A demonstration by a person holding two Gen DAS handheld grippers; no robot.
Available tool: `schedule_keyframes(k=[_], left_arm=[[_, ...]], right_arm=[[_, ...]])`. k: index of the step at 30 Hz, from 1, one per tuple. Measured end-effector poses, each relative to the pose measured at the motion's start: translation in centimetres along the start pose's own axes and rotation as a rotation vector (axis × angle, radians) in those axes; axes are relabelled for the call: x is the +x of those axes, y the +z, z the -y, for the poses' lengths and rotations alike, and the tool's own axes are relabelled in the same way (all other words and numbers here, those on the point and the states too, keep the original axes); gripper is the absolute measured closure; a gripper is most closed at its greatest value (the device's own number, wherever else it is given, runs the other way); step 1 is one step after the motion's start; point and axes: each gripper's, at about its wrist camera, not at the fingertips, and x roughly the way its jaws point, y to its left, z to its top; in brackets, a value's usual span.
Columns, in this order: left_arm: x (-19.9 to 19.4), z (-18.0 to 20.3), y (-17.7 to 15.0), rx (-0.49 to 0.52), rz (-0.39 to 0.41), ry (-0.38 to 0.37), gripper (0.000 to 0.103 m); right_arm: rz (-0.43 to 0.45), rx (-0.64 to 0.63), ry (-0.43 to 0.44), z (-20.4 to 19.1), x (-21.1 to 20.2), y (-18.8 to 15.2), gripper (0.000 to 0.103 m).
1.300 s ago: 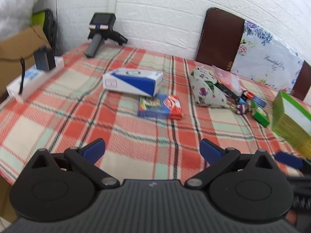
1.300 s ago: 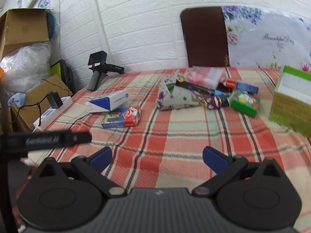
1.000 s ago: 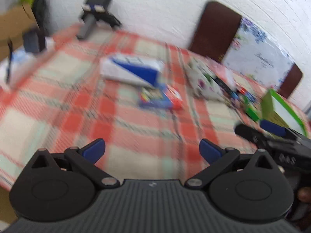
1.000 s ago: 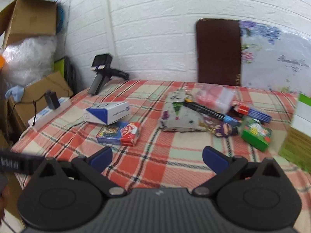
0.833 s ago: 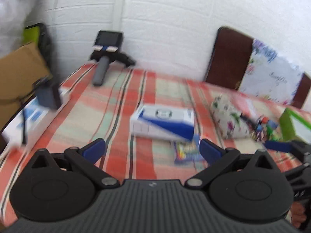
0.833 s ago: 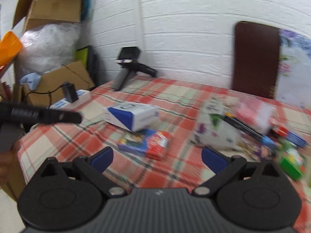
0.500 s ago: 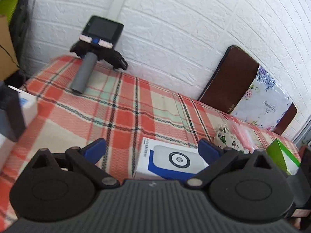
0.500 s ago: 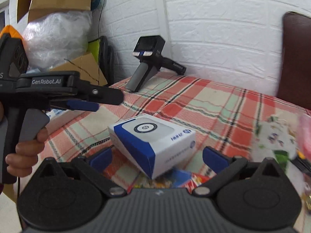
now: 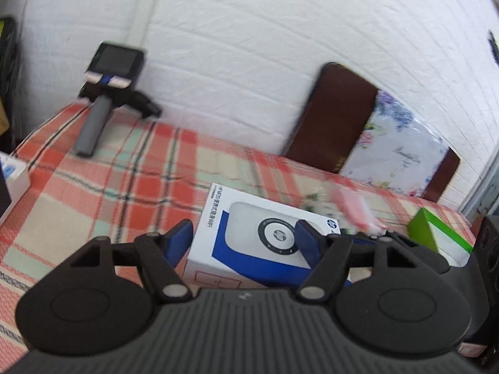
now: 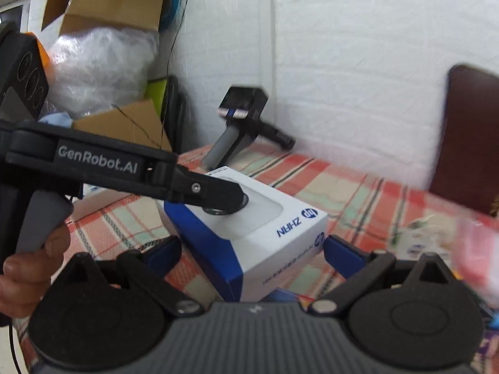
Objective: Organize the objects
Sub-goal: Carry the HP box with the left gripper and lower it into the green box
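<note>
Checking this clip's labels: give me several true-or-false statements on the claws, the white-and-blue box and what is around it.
1. Both claws are open around the white-and-blue box. True: left claw, right claw.
2. The box is lifted off the table. False: it rests on the plaid tablecloth.
3. A spare handheld gripper lies at the far edge by the wall. True.
4. The green box is stacked on the white-and-blue box. False: it sits apart, to its right.

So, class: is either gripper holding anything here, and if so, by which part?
Nothing is held. The left gripper is open over the white and blue box; the right gripper is open, its fingers either side of the box's near corner, not closed on it.
</note>
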Motion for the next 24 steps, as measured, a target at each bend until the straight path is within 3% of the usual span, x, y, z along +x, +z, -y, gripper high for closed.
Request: schedule_keyframes(k=[4,13,17,24], left_arm=[[-0.1,5.5,-2.8,0.071,-0.017,-0.045,0.03],[4.8,16.2,-10.3,0.233,-0.173,-0.162,0.026],[6.5,20.4,-10.0,0.271,-0.185,-0.219,0.026],[10.2,30.7,-5.8,0.38,-0.055,-0.356,0.026]], right_arm=[[0.0,0.013,-0.06,2.5,-5.0,-2.5,0.002],[-0.11,0.166,-0.231,7.9,-12.7,-10.7,0.002],[-0.067,0.21,-0.324,9.7,-15.2,-12.0,0.002],[0.083,0.204,-0.535,16.8,-19.4,-9.6,0.002]])
